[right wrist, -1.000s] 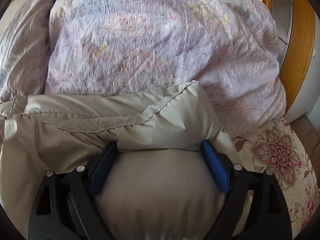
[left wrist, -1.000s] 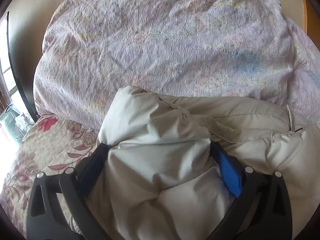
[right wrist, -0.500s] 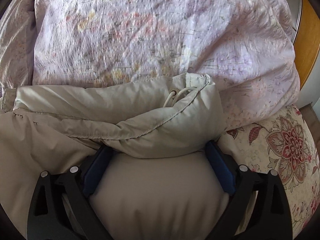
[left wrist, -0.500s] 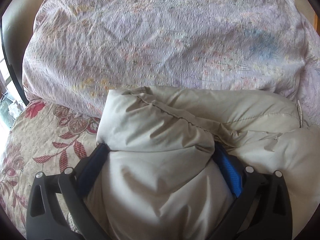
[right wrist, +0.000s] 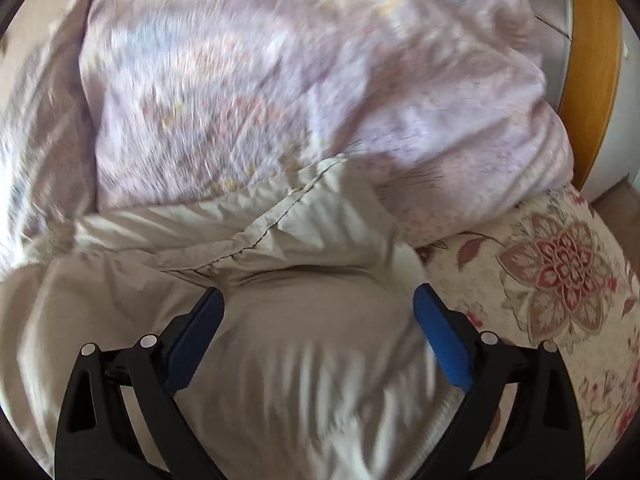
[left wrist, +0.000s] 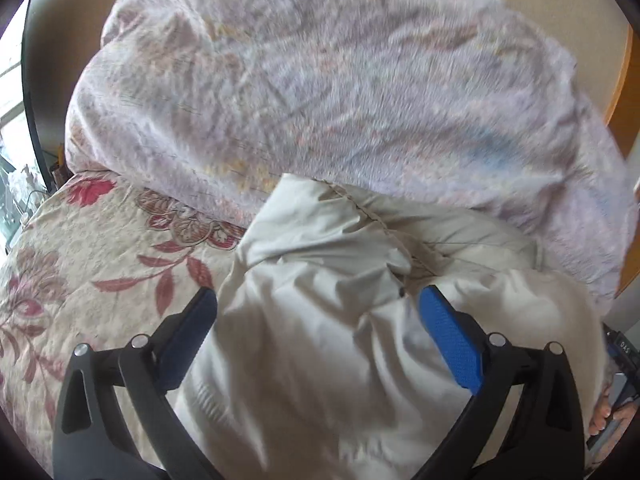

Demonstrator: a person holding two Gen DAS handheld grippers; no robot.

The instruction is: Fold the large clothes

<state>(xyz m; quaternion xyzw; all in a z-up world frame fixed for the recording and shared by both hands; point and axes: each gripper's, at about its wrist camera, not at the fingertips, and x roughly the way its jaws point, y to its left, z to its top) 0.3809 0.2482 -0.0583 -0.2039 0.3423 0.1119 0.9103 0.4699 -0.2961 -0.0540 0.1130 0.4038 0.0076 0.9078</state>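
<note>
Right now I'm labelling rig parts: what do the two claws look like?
Both match: the left claw and right claw have black plastic linkage arms with silver rivets, triangular cut-outs, and flat textured blue pads inside each finger. No cables visible.
</note>
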